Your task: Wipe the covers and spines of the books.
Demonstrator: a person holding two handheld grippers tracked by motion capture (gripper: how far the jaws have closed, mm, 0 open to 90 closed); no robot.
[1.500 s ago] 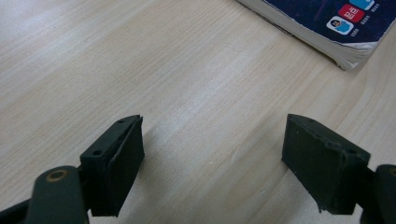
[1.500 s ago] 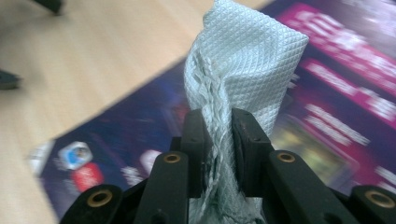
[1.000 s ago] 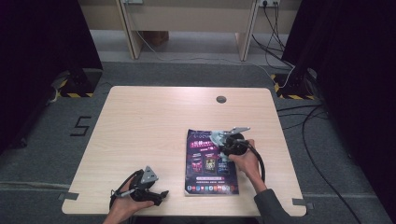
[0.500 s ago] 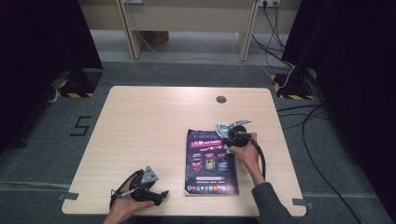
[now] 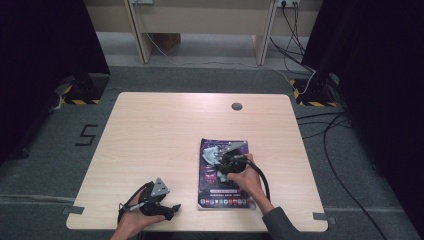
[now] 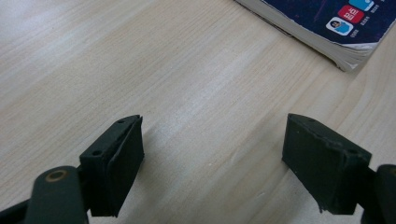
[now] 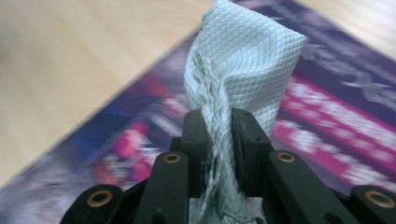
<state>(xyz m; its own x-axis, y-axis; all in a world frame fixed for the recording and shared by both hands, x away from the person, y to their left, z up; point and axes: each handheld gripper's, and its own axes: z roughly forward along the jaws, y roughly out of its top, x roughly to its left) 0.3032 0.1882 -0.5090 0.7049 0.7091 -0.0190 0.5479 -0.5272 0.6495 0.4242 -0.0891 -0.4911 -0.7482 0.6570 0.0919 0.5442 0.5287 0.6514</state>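
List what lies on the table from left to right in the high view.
Left gripper → book → cloth pinched in the right gripper over the book.

The right gripper [image 7: 217, 135] pinches a pale blue-green cloth [image 7: 243, 65], its black jaws closed tight on a bunched fold while the rest of the fabric (a fine diamond weave, frayed along one edge) rises above them in a loose peak. Beneath the cloth lies a book [image 7: 327, 135], its dark purple cover printed with pink and white lettering too blurred to read. Pale wooden desk [image 7: 70, 60] stretches away beside the cover.
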